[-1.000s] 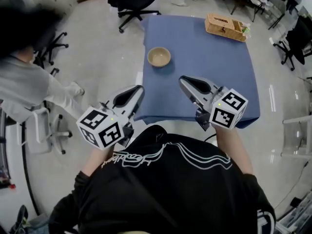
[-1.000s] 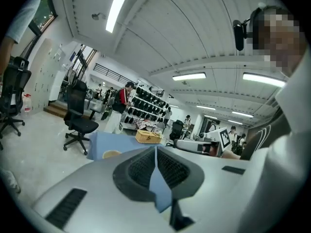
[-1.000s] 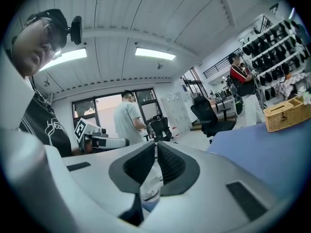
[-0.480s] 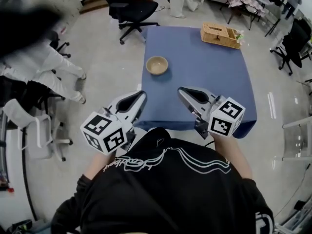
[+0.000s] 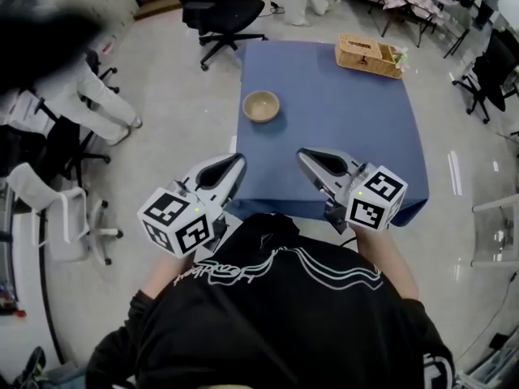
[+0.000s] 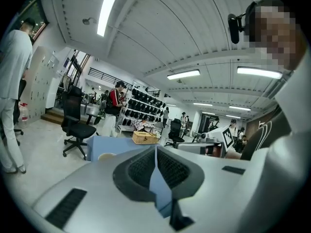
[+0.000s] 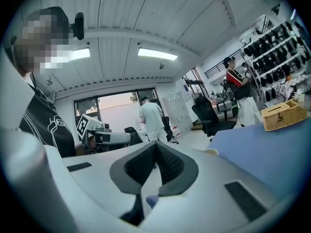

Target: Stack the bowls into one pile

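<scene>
A tan bowl (image 5: pixel 262 106) stands near the left edge of the blue table (image 5: pixel 340 128); I see no other bowl. Both grippers hover over the table's near edge, well short of the bowl. My left gripper (image 5: pixel 238 162) is shut with nothing in it, and its jaws meet in its own view (image 6: pixel 155 149), where the bowl (image 6: pixel 106 156) peeks out at the left. My right gripper (image 5: pixel 302 154) is shut and empty too (image 7: pixel 155 144), with the bowl's rim (image 7: pixel 212 152) just to its right.
A wicker basket (image 5: pixel 369 55) sits at the table's far right corner. Black office chairs (image 5: pixel 215 13) stand beyond the table and at the left. A person in white (image 5: pixel 77 96) stands on the floor to the left.
Both grippers have drifted a little along the table's near edge. The person in white at the left has shifted position. The bowl has not moved.
</scene>
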Demonstrator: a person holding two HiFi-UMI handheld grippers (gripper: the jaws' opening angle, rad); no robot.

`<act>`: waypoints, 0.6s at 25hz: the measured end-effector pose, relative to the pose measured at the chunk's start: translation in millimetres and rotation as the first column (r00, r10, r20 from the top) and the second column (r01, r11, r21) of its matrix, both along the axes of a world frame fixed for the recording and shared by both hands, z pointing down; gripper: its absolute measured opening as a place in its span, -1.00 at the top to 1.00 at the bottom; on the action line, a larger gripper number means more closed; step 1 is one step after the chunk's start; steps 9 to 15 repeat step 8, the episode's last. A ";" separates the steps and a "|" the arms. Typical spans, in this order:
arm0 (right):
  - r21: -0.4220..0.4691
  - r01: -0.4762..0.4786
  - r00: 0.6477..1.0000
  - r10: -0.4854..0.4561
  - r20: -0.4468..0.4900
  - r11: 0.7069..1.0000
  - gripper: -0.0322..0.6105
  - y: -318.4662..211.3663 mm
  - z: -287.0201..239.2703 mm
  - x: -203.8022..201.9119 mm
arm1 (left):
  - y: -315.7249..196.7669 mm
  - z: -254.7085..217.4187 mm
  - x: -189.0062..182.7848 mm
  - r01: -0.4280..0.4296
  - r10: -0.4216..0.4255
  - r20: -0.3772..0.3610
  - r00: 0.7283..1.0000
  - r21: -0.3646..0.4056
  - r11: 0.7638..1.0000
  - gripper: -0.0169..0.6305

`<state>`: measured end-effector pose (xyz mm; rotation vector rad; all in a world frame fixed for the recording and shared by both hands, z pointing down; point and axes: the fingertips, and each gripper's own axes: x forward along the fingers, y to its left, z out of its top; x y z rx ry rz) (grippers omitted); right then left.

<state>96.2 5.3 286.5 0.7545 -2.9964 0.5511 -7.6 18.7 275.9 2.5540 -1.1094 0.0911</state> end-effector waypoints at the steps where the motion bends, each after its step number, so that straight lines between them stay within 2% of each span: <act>1: -0.003 -0.001 1.000 0.001 0.000 1.000 0.82 -1.0 1.7 1.7 | -0.9 1.8 1.6 -0.001 0.001 -0.003 1.000 -0.004 1.000 0.85; 15: -0.024 -0.022 1.000 0.022 0.000 0.999 0.82 -11.4 5.1 0.3 | -12.9 6.4 -3.0 -0.009 0.009 -0.006 1.000 -0.026 1.000 0.84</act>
